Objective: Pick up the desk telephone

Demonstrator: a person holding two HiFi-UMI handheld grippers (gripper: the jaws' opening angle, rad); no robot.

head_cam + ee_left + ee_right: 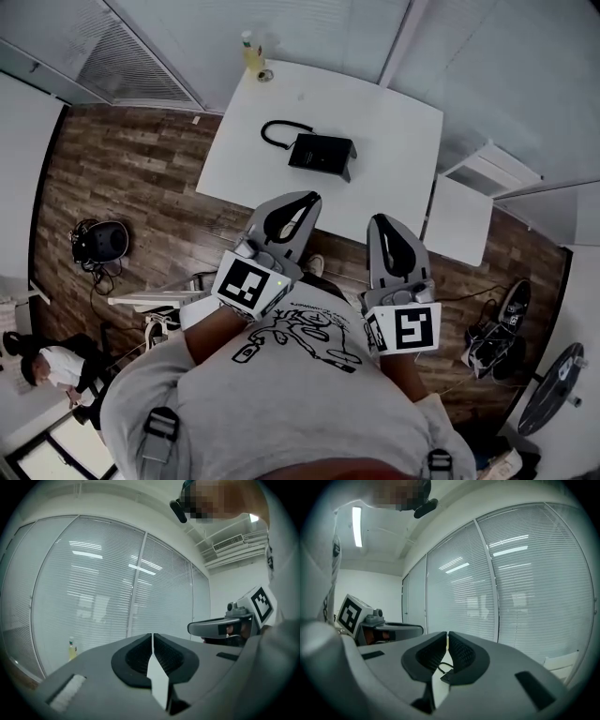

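The black desk telephone [322, 152] lies on the white table [394, 141], its curved cord [279, 129] looping off to its left. My left gripper [311, 198] hovers at the table's near edge, short of the phone, jaws shut and empty. My right gripper [379, 219] is beside it, a little further back, also shut with nothing held. In the left gripper view the jaws [152, 639] meet in a thin line. In the right gripper view the shut jaws [447, 639] leave a sliver where a corner of the phone [446, 676] and its cord show.
A yellow bottle [253, 52] stands at the table's far left corner, seen also as the bottle [71, 649] against the blinds. A smaller white side table [459, 220] adjoins on the right. On the wood floor lie a dark bag [101, 241] and shoes [497, 328].
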